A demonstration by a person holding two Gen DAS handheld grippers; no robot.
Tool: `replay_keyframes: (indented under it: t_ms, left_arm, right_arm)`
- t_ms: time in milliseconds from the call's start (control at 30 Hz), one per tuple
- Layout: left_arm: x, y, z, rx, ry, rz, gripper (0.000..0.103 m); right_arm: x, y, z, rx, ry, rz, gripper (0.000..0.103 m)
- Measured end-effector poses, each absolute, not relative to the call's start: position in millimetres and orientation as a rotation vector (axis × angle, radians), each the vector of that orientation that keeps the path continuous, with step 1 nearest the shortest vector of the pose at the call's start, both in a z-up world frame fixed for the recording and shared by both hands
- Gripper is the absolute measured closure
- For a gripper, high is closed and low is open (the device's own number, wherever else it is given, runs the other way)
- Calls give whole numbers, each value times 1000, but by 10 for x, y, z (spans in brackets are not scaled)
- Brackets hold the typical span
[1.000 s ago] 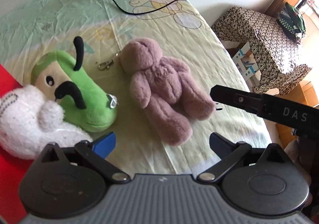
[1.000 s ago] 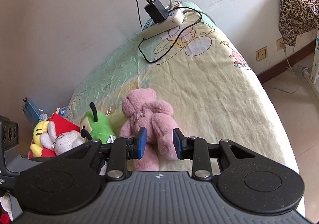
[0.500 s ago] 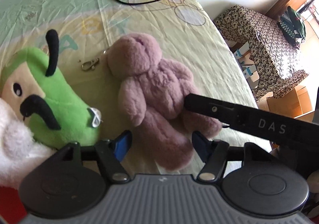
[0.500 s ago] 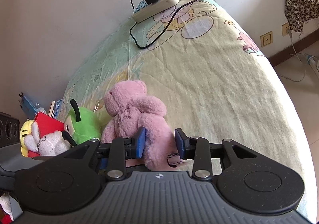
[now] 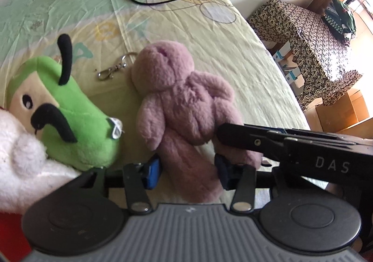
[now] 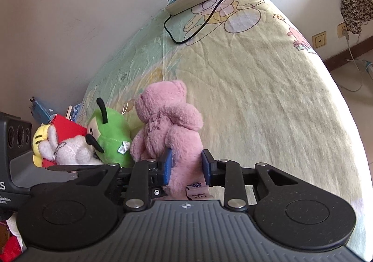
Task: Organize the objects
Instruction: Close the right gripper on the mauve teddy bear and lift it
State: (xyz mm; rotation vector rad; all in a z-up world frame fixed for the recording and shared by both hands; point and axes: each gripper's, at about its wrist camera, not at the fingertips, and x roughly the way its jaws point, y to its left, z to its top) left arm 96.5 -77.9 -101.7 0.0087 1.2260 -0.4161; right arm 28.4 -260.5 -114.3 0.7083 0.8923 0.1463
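Grippers both hold the pink bear (image 5: pixel 186 108): left gripper (image 5: pixel 186 169) has just closed on one leg, right gripper (image 6: pixel 186 166) has narrowed on the other. Bear lies beside green toy (image 5: pixel 67 117), ready for lifting.

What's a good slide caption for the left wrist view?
Left gripper closed on a pink plush bear's leg, right gripper at its other leg, beside a green plush on the bedsheet.

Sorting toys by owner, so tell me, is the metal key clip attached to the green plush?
No, the key clip lies loose on the sheet, apart from the green plush.
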Motion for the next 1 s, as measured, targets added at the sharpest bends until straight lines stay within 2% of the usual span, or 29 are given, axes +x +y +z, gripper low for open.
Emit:
replay_keyframes:
  t_ms: [633, 733, 900, 967, 1000]
  left_arm:
    - [26, -518, -989, 122, 1238, -528, 54]
    - [-12, -444, -1019, 106, 1251, -519, 54]
    - [-22, -333, -902, 41, 1202, -497, 30]
    - [-5, -323, -866, 31, 1185, -488, 28]
    - [16, -329, -865, 25, 1184, -488, 27]
  right_arm:
    - [-348, -2153, -1153, 632, 1027, 268, 72]
    - [-344, -2085, -1155, 616, 1035, 283, 68]
    - [-307, -2160, -1105, 622, 992, 256, 63]
    - [-281, -2239, -1123, 647, 967, 223, 53]
    - [-258, -2276, -1137, 662, 958, 205, 53]
